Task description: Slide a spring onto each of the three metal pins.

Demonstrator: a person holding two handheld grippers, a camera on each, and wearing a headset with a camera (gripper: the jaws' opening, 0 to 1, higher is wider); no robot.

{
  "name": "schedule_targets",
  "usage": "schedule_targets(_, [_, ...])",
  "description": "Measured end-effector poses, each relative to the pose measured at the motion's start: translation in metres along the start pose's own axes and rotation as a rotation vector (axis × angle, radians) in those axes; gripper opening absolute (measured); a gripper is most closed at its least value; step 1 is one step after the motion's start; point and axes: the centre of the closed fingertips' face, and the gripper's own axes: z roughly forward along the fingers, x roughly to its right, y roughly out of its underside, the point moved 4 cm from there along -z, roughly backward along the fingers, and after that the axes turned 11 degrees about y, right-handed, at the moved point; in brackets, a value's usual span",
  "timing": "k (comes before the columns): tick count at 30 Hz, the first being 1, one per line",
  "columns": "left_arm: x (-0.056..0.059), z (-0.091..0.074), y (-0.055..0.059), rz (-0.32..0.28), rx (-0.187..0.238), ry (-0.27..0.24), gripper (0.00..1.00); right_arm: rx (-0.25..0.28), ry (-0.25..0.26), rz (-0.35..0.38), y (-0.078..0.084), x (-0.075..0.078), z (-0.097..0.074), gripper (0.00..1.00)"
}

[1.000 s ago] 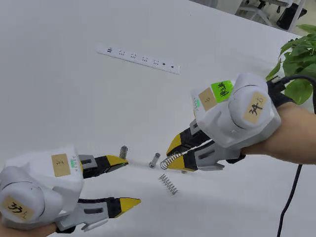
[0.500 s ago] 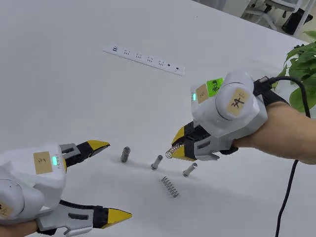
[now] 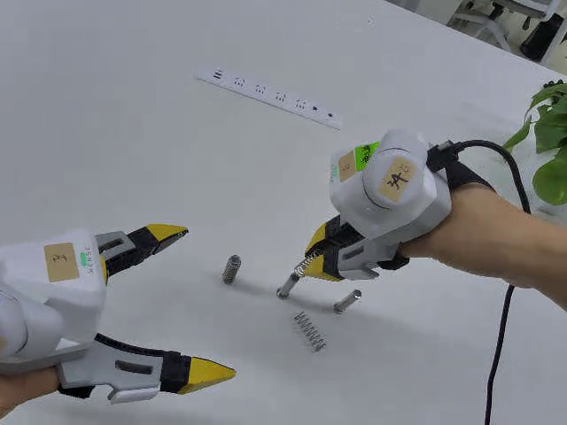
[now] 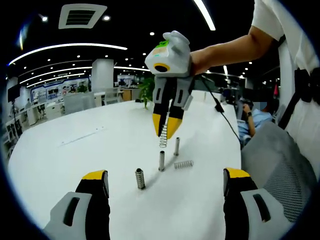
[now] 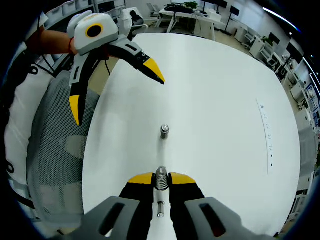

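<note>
Three short metal pins stand on the white table (image 3: 133, 133). The left pin (image 3: 231, 268) (image 4: 139, 178) (image 5: 165, 131) wears a spring. My right gripper (image 3: 314, 258) (image 4: 167, 125) (image 5: 160, 179) is shut on a second spring (image 3: 306, 264) (image 4: 163, 136) (image 5: 160, 176), which hangs just above the bare middle pin (image 3: 288, 285) (image 4: 161, 161) (image 5: 160, 206). A third pin (image 3: 346, 301) (image 4: 176, 146) stands bare to the right. A loose spring (image 3: 309, 329) (image 4: 183, 164) lies flat nearer me. My left gripper (image 3: 190, 304) (image 4: 165, 182) (image 5: 115, 95) is open wide and holds nothing, left of the pins.
A white power strip (image 3: 270, 93) (image 5: 267, 135) lies farther back on the table. Green plant leaves (image 3: 554, 133) stand at the right edge. A black cable (image 3: 496, 354) trails from the right gripper along the person's arm.
The right gripper has carried its spring up and left, from beside the right pin to over the middle pin. The left gripper has drawn back from the sprung pin and opened wider.
</note>
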Motion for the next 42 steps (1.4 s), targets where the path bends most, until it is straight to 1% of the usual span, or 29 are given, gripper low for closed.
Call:
schedule_targets(7, [0.001,0.001,0.002,-0.012,0.004,0.001,0.96,-0.012,-0.012,0.004,0.003,0.000,0.008,0.12])
schedule_targets(9, [0.001,0.002,0.002,-0.013,0.005,0.001,0.96,-0.012,-0.015,0.008,0.002,0.001,0.008,0.12])
schedule_targets(13, [0.001,0.002,0.002,-0.018,0.008,0.002,0.96,-0.020,-0.025,0.004,0.004,-0.002,0.015,0.12])
schedule_targets(21, [0.001,0.004,0.003,-0.024,0.010,0.005,0.96,-0.024,-0.032,0.008,0.007,-0.003,0.021,0.12])
schedule_targets(32, [0.000,0.005,0.006,-0.027,0.004,0.007,0.96,-0.019,-0.036,0.011,0.010,-0.007,0.035,0.12])
schedule_targets(33, [0.000,0.005,0.007,-0.028,0.003,0.007,0.95,-0.018,-0.036,0.004,0.010,-0.007,0.035,0.12])
schedule_targets(35, [0.000,0.005,0.007,-0.029,0.001,0.008,0.95,-0.021,-0.036,0.001,0.012,-0.008,0.040,0.12])
schedule_targets(42, [-0.001,0.004,0.008,-0.033,-0.001,0.007,0.95,-0.020,-0.034,-0.001,0.015,-0.011,0.048,0.12])
